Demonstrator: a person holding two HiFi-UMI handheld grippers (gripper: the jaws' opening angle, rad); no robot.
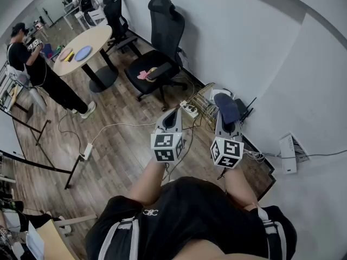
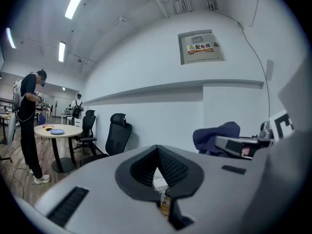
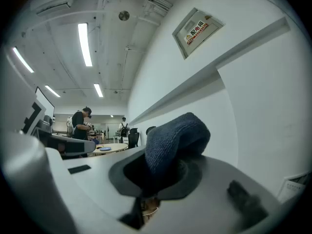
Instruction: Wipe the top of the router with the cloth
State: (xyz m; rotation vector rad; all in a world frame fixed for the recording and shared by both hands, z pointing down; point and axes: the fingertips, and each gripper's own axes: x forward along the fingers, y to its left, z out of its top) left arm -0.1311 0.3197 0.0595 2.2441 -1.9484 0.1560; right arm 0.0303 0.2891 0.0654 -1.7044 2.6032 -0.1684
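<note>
The blue cloth (image 1: 226, 106), pinched in the right gripper (image 1: 227, 122), is held above the router (image 1: 245, 111) by the wall, the left gripper (image 1: 172, 114) pressed together empty; lowering onto its top seems needed next.

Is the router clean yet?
Not yet. Done: the cloth is picked up, pinched in the right gripper. In hand: it is held up near the router by the wall. Left: the wiping looks unstarted. The left gripper is shut and empty.

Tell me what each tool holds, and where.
Right tool grips the blue cloth by a bunched fold, the rest bulging past the jaws. Left tool holds nothing.
</note>
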